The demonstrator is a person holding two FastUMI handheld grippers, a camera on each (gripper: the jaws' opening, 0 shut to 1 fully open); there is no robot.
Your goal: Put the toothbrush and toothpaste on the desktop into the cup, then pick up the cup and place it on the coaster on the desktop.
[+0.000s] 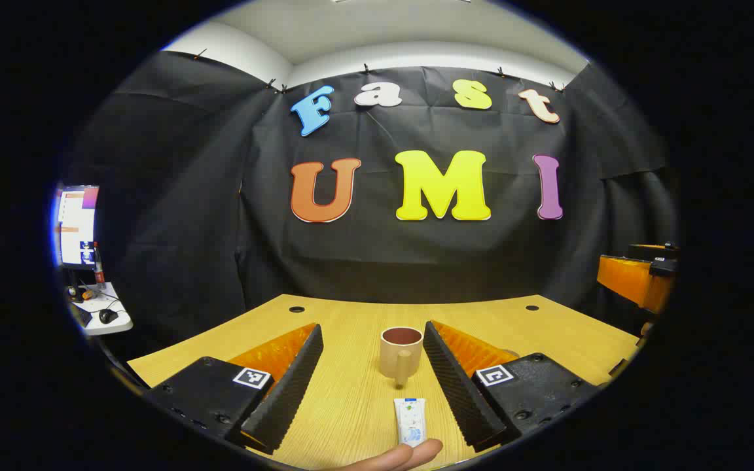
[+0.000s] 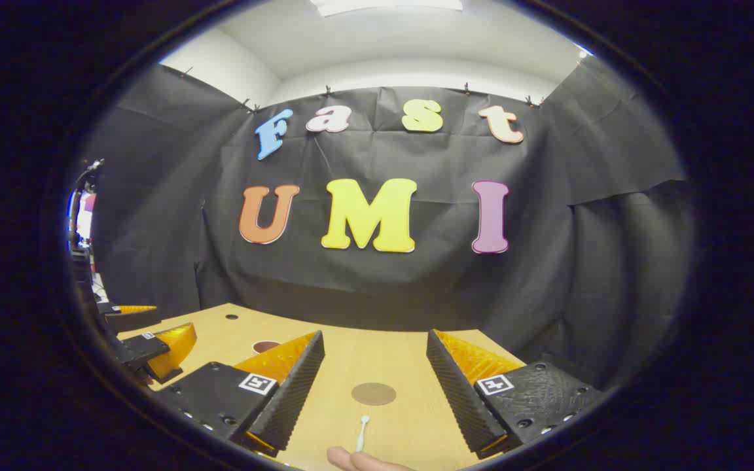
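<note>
Fingertips of a hand (image 1: 410, 454) lay nearest in the left gripper view, touching the near end of the toothpaste (image 1: 410, 422) on the desktop (image 1: 351, 392). Left gripper (image 1: 372, 383) stood released, empty, straddling the toothpaste; the cup (image 1: 401, 350) stood beyond the tube, handle facing the camera. In the right gripper view, a hand (image 2: 357, 461) touched the toothbrush (image 2: 362, 433). Right gripper (image 2: 375, 386) was likewise released and empty. Beyond the toothbrush lay the coaster (image 2: 374, 393); the cup's rim showed left of it.

Beige cup (image 1: 401, 354), brown coaster (image 2: 374, 393), white-and-blue toothpaste (image 1: 410, 421)
</note>
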